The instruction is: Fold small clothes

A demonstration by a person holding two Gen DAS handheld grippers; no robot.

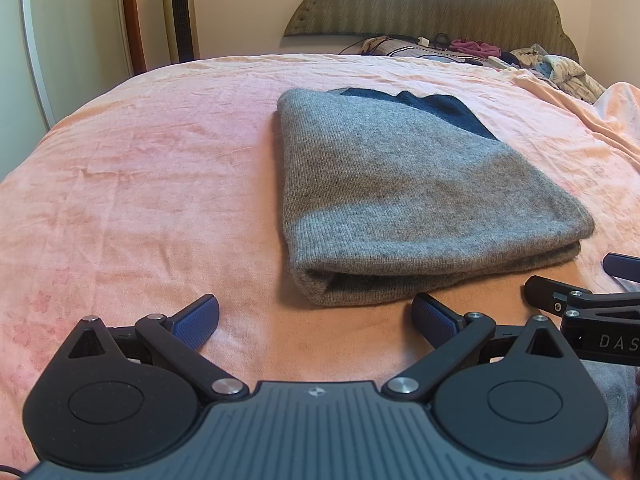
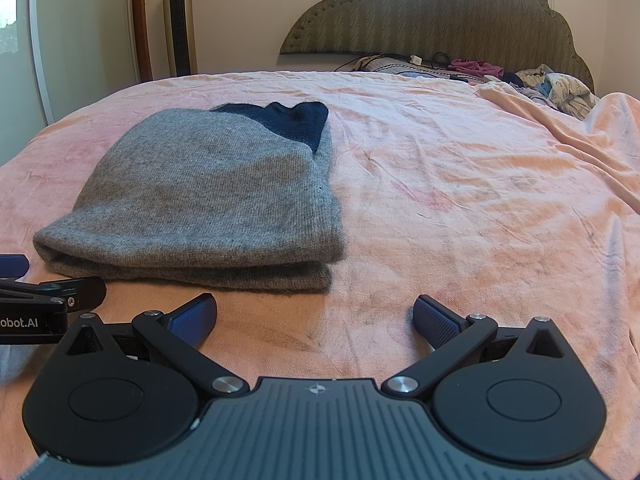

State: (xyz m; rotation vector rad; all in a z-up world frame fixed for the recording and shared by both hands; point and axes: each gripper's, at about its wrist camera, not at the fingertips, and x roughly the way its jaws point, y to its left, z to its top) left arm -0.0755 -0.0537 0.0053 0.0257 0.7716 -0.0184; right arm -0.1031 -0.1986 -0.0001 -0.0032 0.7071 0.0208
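in the left wrist view, a tall fan (image 1: 179, 8) stands against the wall at about eleven o'clock, beyond the far edge of the bed. the pink sheet (image 1: 140, 168) covers the bed and lies bare on the left half. low at six o'clock the left gripper (image 1: 316, 314) has its jaws spread wide, nothing between them, blue pads hanging just above the sheet. the folded grey sweater (image 1: 400, 184) lies flat on the sheet at about one o'clock from that gripper, its near fold just beyond the right pad, a dark blue part showing at its far end. at four o'clock the right gripper's tips enter from the frame edge, close to the sweater's near right corner, not touching it. a green headboard (image 1: 432, 0) rises at one o'clock, with a heap of loose clothes (image 1: 560, 68) below it at two o'clock.

in the right wrist view, the left gripper's tips show at nine o'clock, just beside the sweater's (image 2: 216, 196) near left corner. the sweater sits at eleven o'clock. the right gripper (image 2: 316, 314) at six o'clock is also spread wide and empty, over bare sheet. the sheet bunches into a ridge at two o'clock.
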